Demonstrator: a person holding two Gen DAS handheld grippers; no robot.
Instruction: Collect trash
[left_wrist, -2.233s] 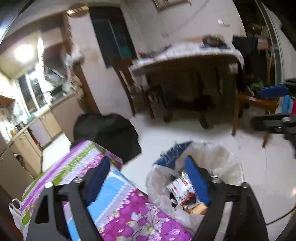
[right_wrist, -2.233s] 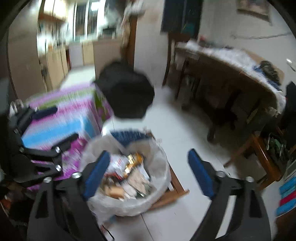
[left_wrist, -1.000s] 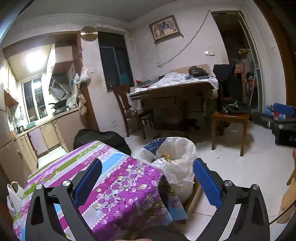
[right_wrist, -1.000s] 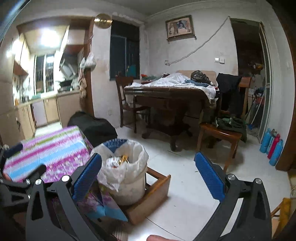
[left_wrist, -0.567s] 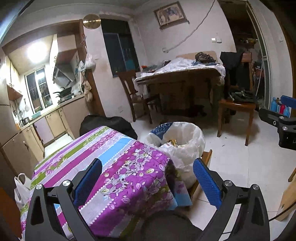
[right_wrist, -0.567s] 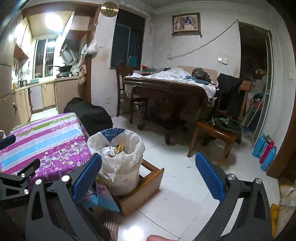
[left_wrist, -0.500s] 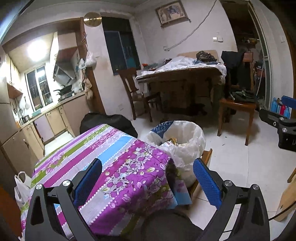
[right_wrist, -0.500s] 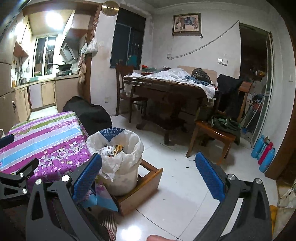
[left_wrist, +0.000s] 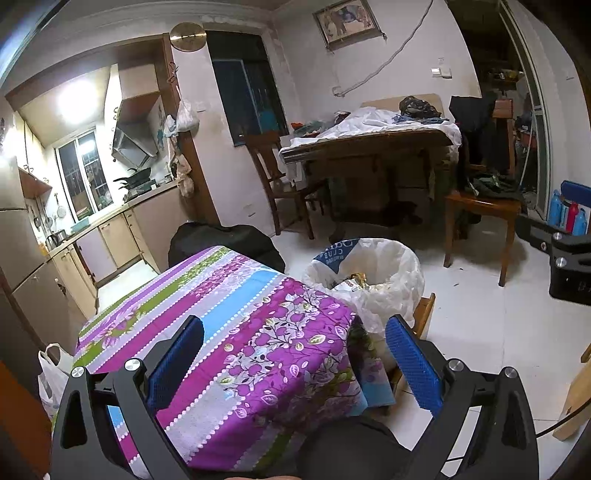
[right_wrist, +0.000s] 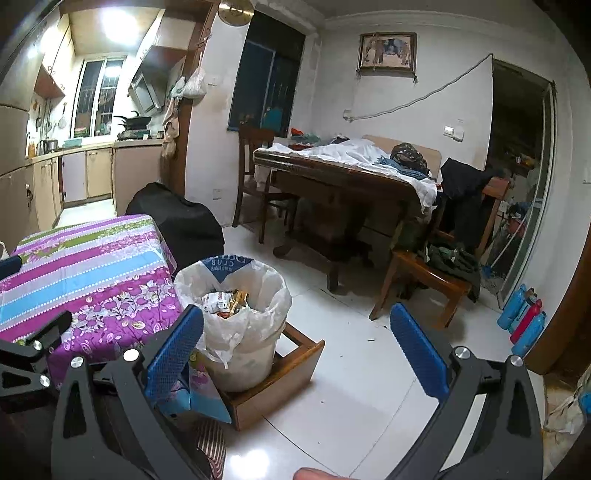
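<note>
Risk: trash bin (right_wrist: 236, 332) sits in shallow wooden tray (right_wrist: 295, 363), tight against cloth-covered bench (left_wrist: 229, 332); careless reach likely to snag loose liner (left_wrist: 391, 269) or tip bin, spilling wrappers (right_wrist: 225, 301) heaped near rim.
Bench top shows no loose trash; next target unclear.
Left gripper (left_wrist: 295, 365): fingers wide apart, holding nothing, above bench edge.
Right gripper (right_wrist: 295, 350): fingers wide apart, empty, touching nothing, bin just behind left finger.
</note>
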